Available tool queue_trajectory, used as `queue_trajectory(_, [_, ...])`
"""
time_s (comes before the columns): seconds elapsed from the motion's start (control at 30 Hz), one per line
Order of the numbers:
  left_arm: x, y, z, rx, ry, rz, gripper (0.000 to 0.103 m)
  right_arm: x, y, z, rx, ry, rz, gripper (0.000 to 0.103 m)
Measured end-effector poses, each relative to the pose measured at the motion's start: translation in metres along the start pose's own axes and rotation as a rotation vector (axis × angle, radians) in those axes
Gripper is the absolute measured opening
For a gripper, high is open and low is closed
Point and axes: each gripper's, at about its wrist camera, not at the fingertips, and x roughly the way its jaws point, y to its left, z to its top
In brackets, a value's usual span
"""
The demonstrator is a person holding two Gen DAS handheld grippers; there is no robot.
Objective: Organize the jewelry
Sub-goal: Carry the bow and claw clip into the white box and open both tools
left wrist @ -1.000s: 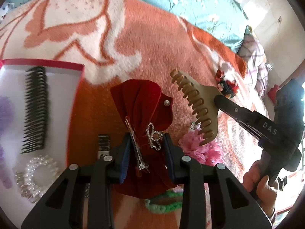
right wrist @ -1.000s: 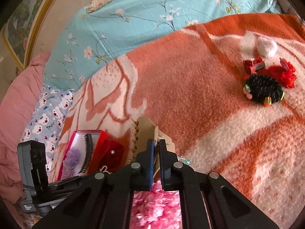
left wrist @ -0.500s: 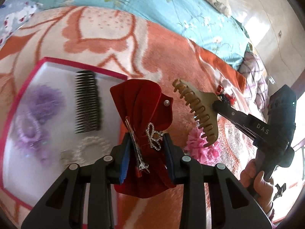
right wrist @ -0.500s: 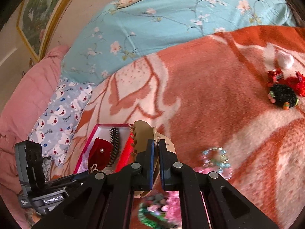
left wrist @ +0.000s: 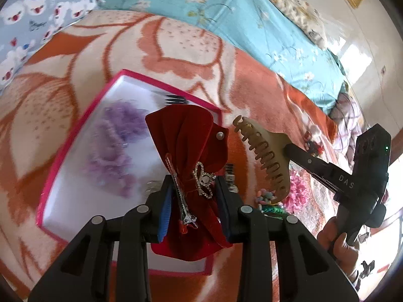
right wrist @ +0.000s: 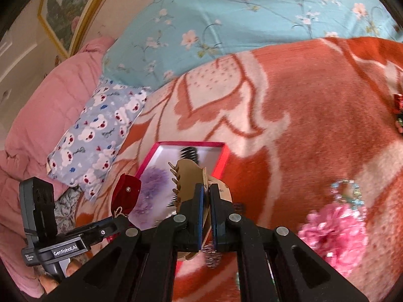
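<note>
My left gripper (left wrist: 194, 188) is shut on a red velvet bow clip (left wrist: 186, 141) with a rhinestone charm, held above the pink-rimmed white box (left wrist: 75, 138). The box holds a purple scrunchie (left wrist: 113, 146) and a black comb (left wrist: 173, 98). My right gripper (right wrist: 206, 201) is shut on a tan claw clip (right wrist: 191, 176), held over the right side of the box (right wrist: 224, 161). The claw clip also shows in the left wrist view (left wrist: 264, 158), right of the bow. The bow shows in the right wrist view (right wrist: 126, 196).
The box lies on an orange and cream blanket (right wrist: 302, 125). A pink flower scrunchie (right wrist: 335, 229), a blue bead bracelet (right wrist: 347, 188) and a green braided band (left wrist: 272, 209) lie to the right. A bear-print pillow (right wrist: 98, 130) and pink quilt (right wrist: 37, 115) lie to the left.
Both grippers have lifted and moved left toward the box with their clips still held. The box now lies under the bow and the claw clip.
</note>
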Motion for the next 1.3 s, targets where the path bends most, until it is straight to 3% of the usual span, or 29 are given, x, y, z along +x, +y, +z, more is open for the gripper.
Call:
queue_trajectory(0.57, [-0.004,0.08,-0.002,-0.126,-0.003,0.115,0.03,0.064,0.052,-0.018,-0.055,0.092,0.066,0.004])
queue_trajectory(0.93, [0.027,0.096,0.003,-0.137,0.039,0.161,0.03,0.108,0.056,-0.028,-0.065,0.134,0.033,0.004])
queue_trajectory(1.2, [0.034,0.095,0.003,-0.117,0.046,0.185,0.031,0.112,0.059,-0.028,-0.087,0.133,0.033,0.004])
queue_trajectory(1.3, [0.033,0.093,0.004,-0.114,0.049,0.194,0.031,0.115,0.06,-0.029,-0.082,0.144,0.037,0.011])
